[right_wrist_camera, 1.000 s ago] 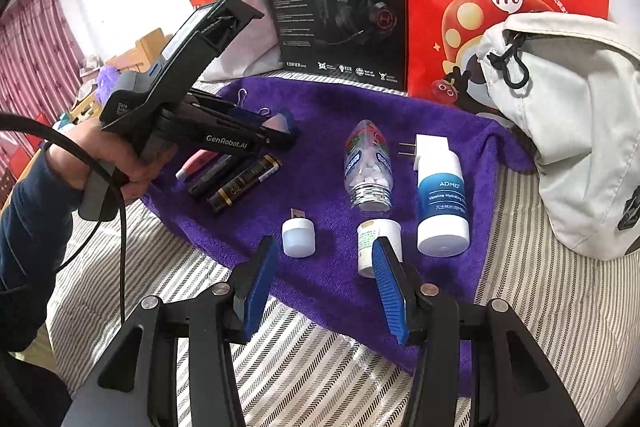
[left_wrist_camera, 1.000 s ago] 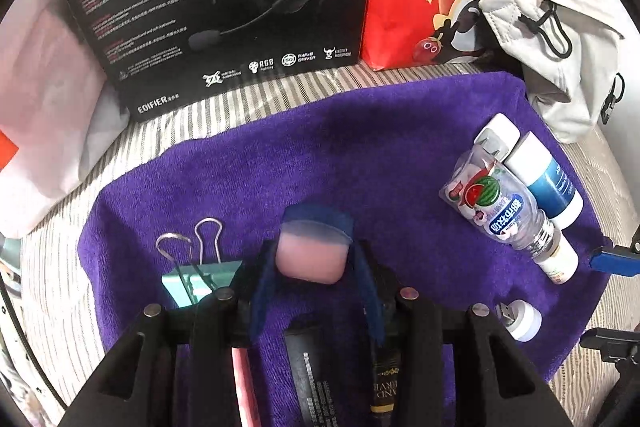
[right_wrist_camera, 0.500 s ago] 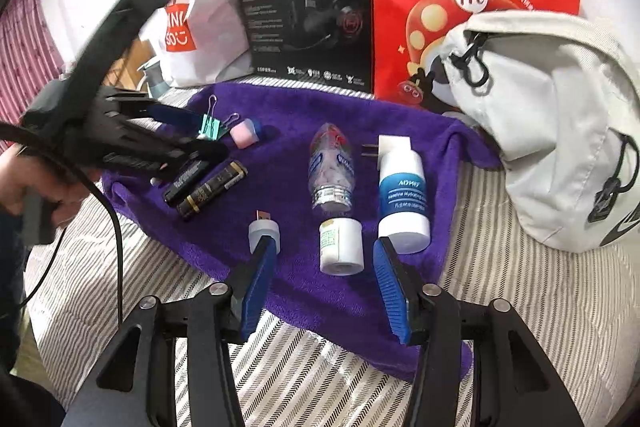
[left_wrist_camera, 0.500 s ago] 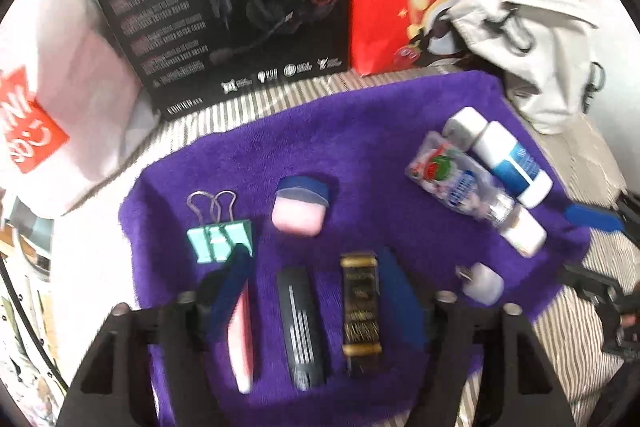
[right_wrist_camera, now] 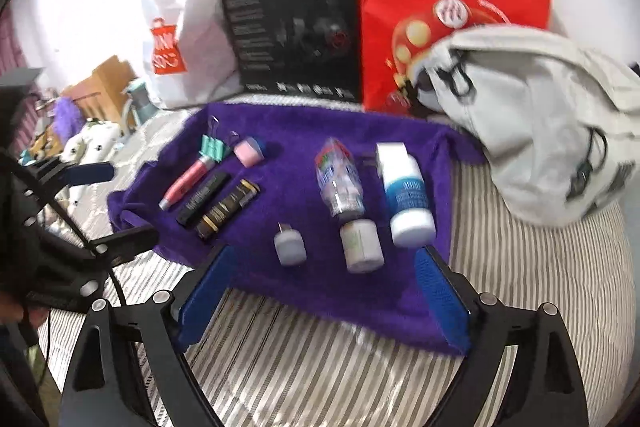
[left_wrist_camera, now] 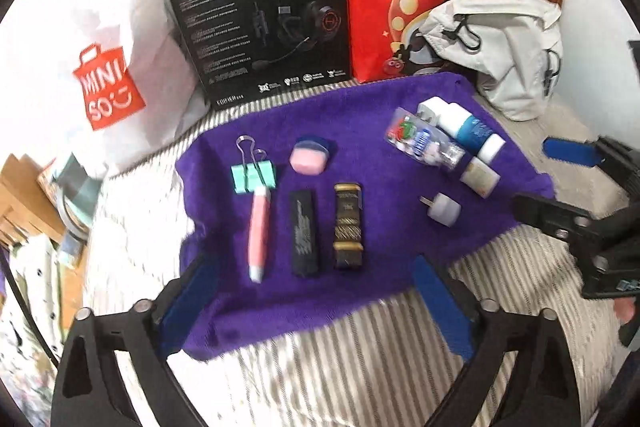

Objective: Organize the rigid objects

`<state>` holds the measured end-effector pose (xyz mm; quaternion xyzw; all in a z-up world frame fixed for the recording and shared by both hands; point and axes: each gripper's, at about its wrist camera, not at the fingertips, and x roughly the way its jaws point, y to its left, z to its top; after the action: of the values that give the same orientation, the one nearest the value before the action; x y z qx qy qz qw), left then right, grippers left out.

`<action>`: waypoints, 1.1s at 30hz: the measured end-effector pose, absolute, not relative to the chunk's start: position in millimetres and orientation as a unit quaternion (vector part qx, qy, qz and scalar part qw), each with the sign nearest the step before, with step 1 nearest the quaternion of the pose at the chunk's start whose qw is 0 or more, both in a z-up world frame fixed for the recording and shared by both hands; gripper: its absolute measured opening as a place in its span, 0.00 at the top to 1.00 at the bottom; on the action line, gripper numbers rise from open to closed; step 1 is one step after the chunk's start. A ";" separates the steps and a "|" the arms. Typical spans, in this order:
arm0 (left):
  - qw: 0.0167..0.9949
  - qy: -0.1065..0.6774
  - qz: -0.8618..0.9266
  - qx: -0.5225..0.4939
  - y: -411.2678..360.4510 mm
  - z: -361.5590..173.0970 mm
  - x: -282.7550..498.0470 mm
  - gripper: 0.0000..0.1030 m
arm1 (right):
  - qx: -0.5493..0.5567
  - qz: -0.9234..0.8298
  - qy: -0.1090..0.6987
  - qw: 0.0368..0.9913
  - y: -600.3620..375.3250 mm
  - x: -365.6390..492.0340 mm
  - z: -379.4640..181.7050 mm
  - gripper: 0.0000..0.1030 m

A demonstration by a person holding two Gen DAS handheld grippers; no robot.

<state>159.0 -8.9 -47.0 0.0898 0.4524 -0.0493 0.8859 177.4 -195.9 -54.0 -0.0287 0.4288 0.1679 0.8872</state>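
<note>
Purple towel (left_wrist_camera: 360,131) on striped bedding bears your sorted rows, pink eraser (left_wrist_camera: 308,157) beside binder clip (left_wrist_camera: 253,175); keep left gripper (left_wrist_camera: 316,303) and right gripper (right_wrist_camera: 320,291), both wide and empty, clear of them.

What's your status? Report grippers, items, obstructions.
Left gripper open, empty. Right gripper open, empty. Pink eraser with blue cap lying on purple towel, apart from mint binder clip. Nothing blocking.
</note>
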 end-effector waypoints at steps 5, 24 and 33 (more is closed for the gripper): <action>0.893 0.442 -0.049 0.068 -7.9 -48.0 135.6 0.02 | -0.014 0.133 0.457 0.880 -192.1 163.4 -61.6 0.00; 0.908 0.419 0.005 -0.001 16.5 -36.9 39.7 0.02 | -0.025 0.109 0.439 0.891 -192.3 64.8 -31.2 0.00; 0.911 0.412 0.010 -0.018 13.8 -27.0 14.6 0.02 | -0.036 0.119 0.435 0.892 -189.8 49.0 -30.4 0.00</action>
<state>14.6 13.8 -27.1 -0.0180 0.4115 0.0102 0.9112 49.0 -189.8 -30.4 -0.0361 0.4347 0.1191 0.8919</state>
